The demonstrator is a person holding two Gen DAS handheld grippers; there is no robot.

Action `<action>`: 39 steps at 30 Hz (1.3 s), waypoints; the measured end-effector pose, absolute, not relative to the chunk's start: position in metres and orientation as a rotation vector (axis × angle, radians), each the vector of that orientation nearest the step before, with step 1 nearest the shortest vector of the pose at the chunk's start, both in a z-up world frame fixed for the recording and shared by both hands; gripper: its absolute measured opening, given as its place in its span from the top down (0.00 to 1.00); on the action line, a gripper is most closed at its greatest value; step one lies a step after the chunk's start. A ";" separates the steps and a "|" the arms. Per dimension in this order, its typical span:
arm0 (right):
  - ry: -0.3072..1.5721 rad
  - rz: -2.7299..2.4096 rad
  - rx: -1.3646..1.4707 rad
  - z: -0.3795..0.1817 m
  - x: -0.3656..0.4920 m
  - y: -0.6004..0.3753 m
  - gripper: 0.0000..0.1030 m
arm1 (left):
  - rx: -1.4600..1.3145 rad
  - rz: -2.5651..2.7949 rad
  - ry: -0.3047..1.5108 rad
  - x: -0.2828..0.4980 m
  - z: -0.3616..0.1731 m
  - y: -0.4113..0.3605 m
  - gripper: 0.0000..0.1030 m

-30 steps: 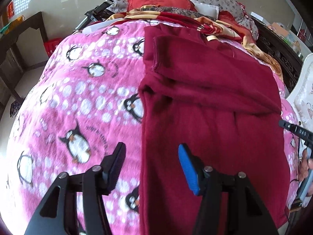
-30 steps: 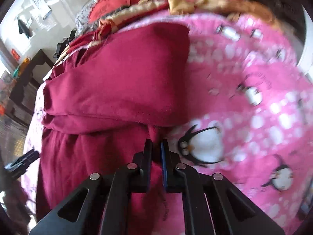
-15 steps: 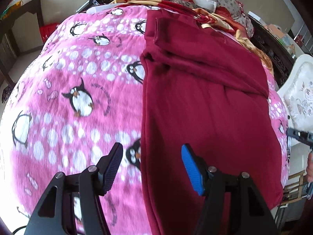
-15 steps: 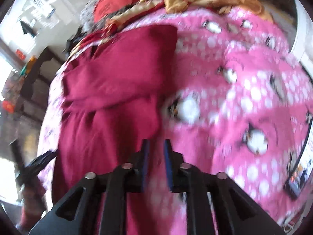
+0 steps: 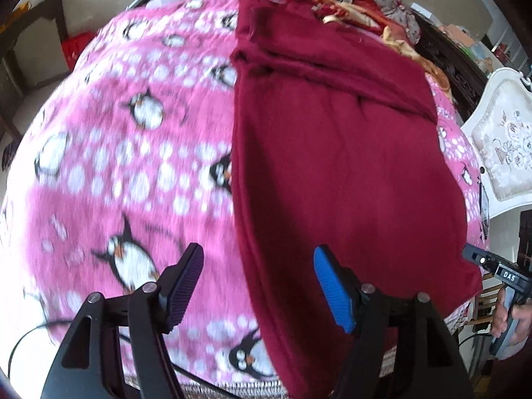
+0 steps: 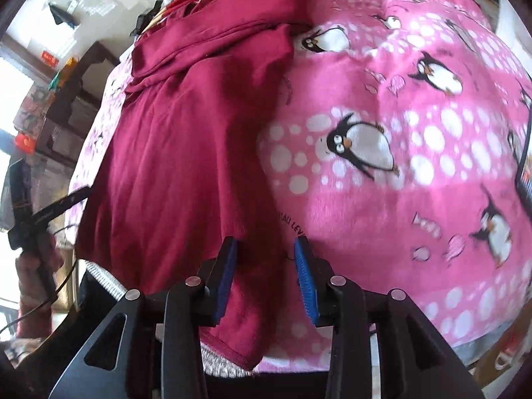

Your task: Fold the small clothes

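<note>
A pink penguin-print blanket is covering the bed. Red and gold bedding is lying heaped at twelve o'clock. A white floral-upholstered chair is standing at three o'clock — dark wooden furniture at ten.

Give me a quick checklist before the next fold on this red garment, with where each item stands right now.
1. Left gripper free of cloth: ok, jaws opening, nothing between them.
2. Right gripper free of cloth: ok, jaws opening above the garment's near edge.
3. Red garment lying flat on the penguin blanket: ok.
4. Far end already folded over: ok, a folded band shows there.
5. Near hem fully on the bed: not ok, it hangs over the edge.
</note>
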State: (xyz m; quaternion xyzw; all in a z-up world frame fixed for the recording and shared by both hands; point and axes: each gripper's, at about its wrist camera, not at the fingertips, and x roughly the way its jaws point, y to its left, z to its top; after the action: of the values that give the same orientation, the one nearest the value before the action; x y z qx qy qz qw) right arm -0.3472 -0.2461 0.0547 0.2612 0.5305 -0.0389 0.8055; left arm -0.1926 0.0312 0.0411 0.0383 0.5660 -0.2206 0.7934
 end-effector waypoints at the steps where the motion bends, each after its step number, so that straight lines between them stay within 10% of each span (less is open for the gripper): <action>1: 1.117 -0.083 0.557 0.056 -0.348 -0.244 0.89 | 0.073 -0.476 1.236 -0.196 0.038 0.033 0.30; 9: 1.095 -0.070 0.623 0.058 -0.363 -0.245 0.88 | 0.096 -0.507 1.263 -0.220 0.028 0.028 0.30; 13: 1.092 -0.070 0.596 0.059 -0.374 -0.242 0.86 | 0.092 -0.554 1.281 -0.221 0.026 0.021 0.94; 33: 1.072 -0.057 0.613 0.061 -0.394 -0.215 0.81 | 0.038 -0.570 1.172 -0.240 0.054 0.068 0.94; 39: 1.004 -0.095 0.742 0.051 -0.389 -0.226 1.00 | 0.019 -0.550 1.224 -0.237 0.037 0.056 0.71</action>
State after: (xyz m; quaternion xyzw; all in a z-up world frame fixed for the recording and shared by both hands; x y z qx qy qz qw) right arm -0.3887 -0.2258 0.0507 0.3473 0.4699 -0.0446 0.8103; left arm -0.2370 0.0562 0.0370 0.0089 0.5671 -0.2550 0.7831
